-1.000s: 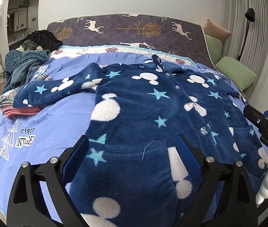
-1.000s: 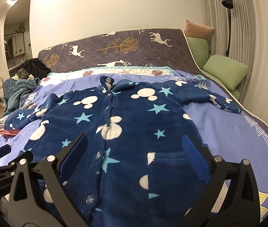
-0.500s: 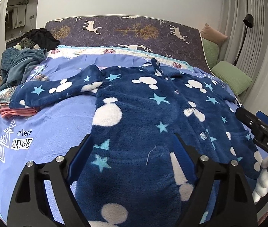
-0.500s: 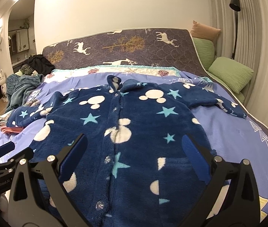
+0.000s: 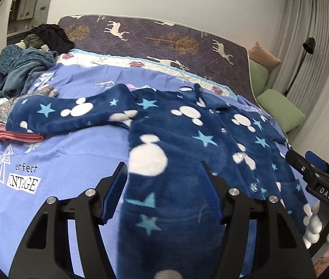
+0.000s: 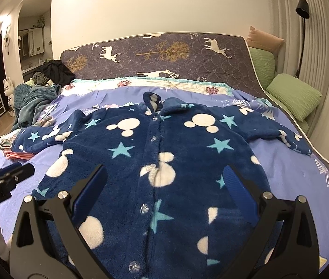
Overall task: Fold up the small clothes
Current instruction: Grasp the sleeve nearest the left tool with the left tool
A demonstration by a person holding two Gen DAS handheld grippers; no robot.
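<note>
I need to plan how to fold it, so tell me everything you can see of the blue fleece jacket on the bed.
The jacket is dark blue, fluffy fleece printed with white mouse-head shapes and light blue stars. It lies front up, spread flat on the purple bedsheet, collar toward the headboard, buttoned down the middle with clear buttons. Both sleeves stretch sideways; one cuff rests on a folded pink garment. Both grippers hang over its lower part, apparently gripping nothing.

Left claw (image 5: pixel 162 190) has just been closing, its jaws still apart; right claw (image 6: pixel 164 195) gapes wide.
</note>
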